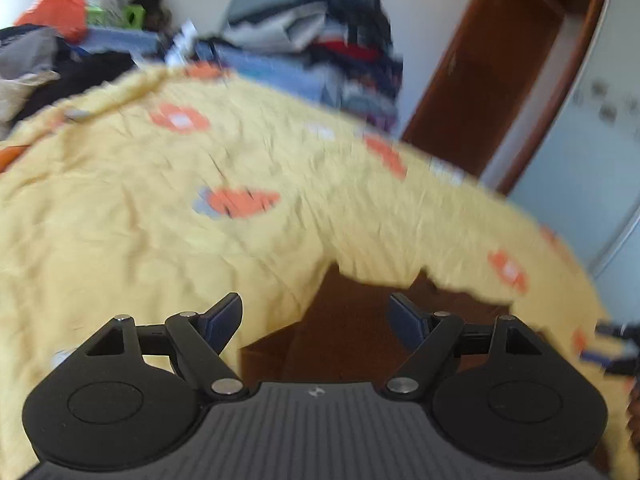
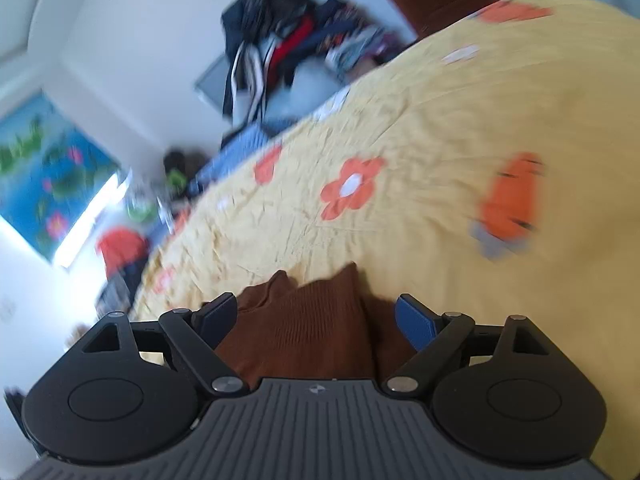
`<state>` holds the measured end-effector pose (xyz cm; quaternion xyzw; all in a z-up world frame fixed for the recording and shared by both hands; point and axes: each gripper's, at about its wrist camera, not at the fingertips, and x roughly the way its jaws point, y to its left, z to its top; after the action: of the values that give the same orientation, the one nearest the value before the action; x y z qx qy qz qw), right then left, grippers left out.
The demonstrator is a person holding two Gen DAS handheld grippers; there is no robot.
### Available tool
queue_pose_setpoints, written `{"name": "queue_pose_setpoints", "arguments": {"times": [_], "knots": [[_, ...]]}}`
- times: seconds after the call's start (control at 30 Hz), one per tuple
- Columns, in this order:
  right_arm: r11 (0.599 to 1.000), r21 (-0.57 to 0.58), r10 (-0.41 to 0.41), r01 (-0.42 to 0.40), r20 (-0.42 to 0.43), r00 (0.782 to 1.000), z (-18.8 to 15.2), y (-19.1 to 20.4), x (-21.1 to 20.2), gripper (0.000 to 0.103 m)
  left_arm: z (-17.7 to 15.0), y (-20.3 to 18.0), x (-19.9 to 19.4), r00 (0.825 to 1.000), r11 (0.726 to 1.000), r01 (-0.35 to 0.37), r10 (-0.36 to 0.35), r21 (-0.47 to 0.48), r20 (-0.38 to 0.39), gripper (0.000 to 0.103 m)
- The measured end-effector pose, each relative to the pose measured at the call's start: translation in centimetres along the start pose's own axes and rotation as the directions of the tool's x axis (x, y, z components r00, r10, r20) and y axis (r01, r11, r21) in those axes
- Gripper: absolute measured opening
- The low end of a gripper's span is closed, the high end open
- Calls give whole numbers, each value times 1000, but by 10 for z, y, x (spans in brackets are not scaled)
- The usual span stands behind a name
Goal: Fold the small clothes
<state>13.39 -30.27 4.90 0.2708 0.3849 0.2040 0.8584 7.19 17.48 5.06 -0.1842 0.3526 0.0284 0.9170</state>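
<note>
Yellow bedspread [image 1: 160, 208]; brown garment [image 2: 304, 320] (released).

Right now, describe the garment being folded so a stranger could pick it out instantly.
Find the yellow bedspread with orange flowers. At its near edge, just ahead of both open grippers, lies the brown ribbed knit garment. It is the only plain brown thing on the spread; the other clothes are piled against the far wall.
</note>
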Motion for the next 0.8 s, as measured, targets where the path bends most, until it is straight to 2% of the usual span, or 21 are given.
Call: {"name": "queue_pose_setpoints", "arguments": {"times": [0.03,0.07,0.13,0.17,0.2,0.23,0.27,0.3,0.37,0.4,0.47,0.5,0.57,0.63,0.67,0.73,0.8], "knots": [[1000,-16,-22,22,-35,999,6,2,21,87,4,-8,22,998,999,-19,21,31,-51,79],[998,-32,-53,50,-73,996,11,5,41,87,4,-15,40,996,997,-36,40,62,-79,73],[995,-62,-84,76,-138,987,11,12,73,83,-2,-25,59,992,992,-57,68,109,-102,64],[994,-84,-88,76,-152,984,7,14,83,80,-4,-31,61,994,988,-65,76,140,-80,46],[990,-124,-88,71,-137,987,3,19,88,56,-4,-36,63,996,985,-49,62,163,-72,7],[986,-158,-76,53,-145,986,2,22,93,14,-1,-37,65,996,989,-18,30,149,-82,8],[985,-165,-77,49,-169,983,2,25,98,17,2,-37,63,997,991,-26,36,131,-73,7],[984,-172,-78,51,-155,985,1,27,97,17,4,-37,57,998,991,-34,40,127,-49,7],[984,-176,-39,20,-109,993,6,30,86,16,7,-37,44,999,989,-44,41,139,24,7],[986,-164,-18,6,-75,997,10,30,79,16,7,-36,45,998,987,-65,60,147,37,7],[992,-127,-1,-1,-10,1000,17,22,71,16,5,-34,63,993,979,-119,121,167,-3,7],[994,-110,-24,23,-4,1000,19,16,75,16,1,-32,71,990,976,-133,138,173,-18,8],[994,-91,-67,63,-36,997,16,6,89,16,-4,-37,65,990,970,-139,139,199,13,11],[995,-75,-80,73,-95,992,9,5,97,22,-4,-44,48,990,968,-140,134,208,42,14],[994,-80,-80,72,-90,993,6,8,93,26,-5,-48,36,989,965,-139,126,223,72,16],[990,-114,-86,81,-34,996,5,20,75,54,-9,-61,12,988,958,-114,81,263,135,25],[984,-144,-90,101,82,993,1,38,52,66,-16,-76,5,990,951,-67,25,301,141,62]]}}
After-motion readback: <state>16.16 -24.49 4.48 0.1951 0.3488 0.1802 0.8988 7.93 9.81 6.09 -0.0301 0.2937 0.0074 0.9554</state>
